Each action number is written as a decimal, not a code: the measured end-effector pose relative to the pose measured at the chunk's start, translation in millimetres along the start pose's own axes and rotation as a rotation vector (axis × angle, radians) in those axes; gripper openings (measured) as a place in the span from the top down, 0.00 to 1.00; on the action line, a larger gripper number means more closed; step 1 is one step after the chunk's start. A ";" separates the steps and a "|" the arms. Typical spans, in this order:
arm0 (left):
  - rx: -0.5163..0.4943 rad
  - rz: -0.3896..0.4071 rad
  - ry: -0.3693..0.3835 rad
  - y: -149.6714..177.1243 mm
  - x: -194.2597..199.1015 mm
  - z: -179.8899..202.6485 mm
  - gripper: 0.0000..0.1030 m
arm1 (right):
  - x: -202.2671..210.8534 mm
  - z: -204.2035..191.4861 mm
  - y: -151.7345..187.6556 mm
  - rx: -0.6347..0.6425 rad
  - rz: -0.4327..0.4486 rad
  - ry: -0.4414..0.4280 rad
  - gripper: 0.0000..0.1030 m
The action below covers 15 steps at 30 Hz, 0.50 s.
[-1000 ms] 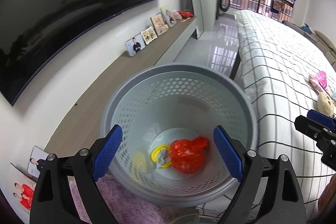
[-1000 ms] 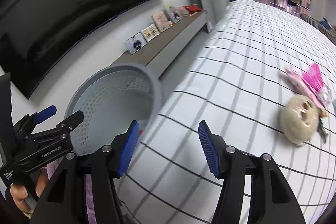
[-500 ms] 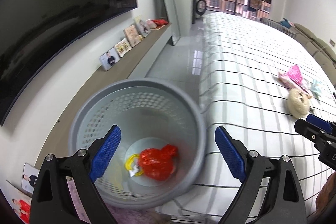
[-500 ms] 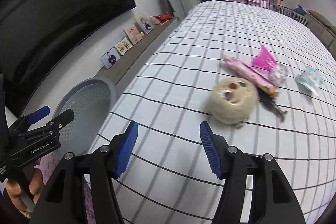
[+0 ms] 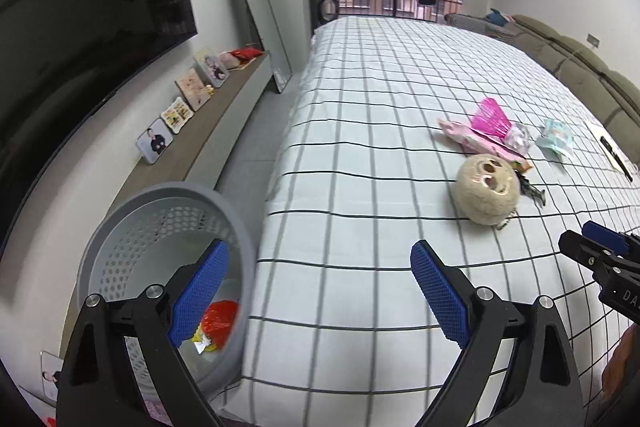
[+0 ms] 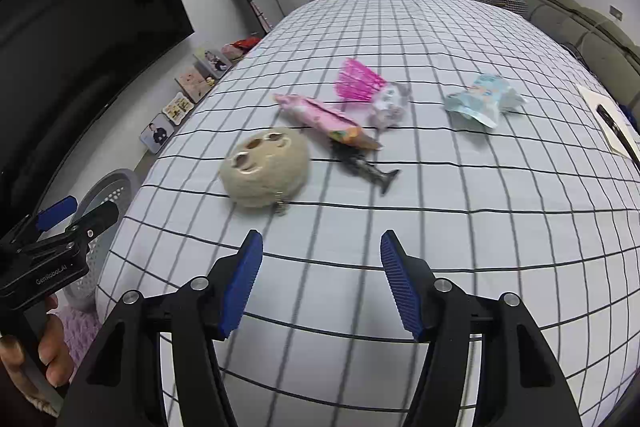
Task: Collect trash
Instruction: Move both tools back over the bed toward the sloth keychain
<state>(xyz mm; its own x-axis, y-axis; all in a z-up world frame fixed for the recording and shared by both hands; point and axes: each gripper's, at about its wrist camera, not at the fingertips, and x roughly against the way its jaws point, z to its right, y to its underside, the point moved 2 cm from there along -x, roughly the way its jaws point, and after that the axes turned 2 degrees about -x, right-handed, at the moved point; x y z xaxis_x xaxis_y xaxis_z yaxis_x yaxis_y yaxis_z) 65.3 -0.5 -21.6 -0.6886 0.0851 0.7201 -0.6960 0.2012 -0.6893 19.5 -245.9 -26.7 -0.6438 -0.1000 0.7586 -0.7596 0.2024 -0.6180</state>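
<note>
Both views have swung off the grey perforated bin (image 5: 120,227) and onto the checked bed (image 6: 440,187), so this looks like heading back for the next pickup. The bin now sits low left, with a red bag (image 5: 218,319) in it. Left gripper (image 5: 318,291) and right gripper (image 6: 322,283) both have jaws apart, empty. Remaining trash lies mid-bed: pink snack wrapper (image 6: 324,119), pale blue packet (image 6: 482,99), just beyond the round beige plush (image 6: 264,167).

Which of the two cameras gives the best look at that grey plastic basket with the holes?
The left wrist view: the grey perforated plastic basket shows its rim, inner wall and a red bag inside. The right wrist view catches only a sliver of its rim behind the left claw.
</note>
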 end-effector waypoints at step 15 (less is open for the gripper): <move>-0.131 -0.050 0.116 -20.2 -32.1 88.2 0.12 | 4.3 72.8 -2.7 -0.115 0.005 0.053 0.43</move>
<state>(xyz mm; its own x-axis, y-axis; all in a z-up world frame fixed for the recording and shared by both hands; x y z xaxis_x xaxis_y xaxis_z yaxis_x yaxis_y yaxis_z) 83.5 -93.4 -37.8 -0.6205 0.1828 0.7626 -0.6909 0.3327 -0.6419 12.1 -317.8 -36.8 -0.6396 -0.0477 0.7672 -0.7388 0.3138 -0.5964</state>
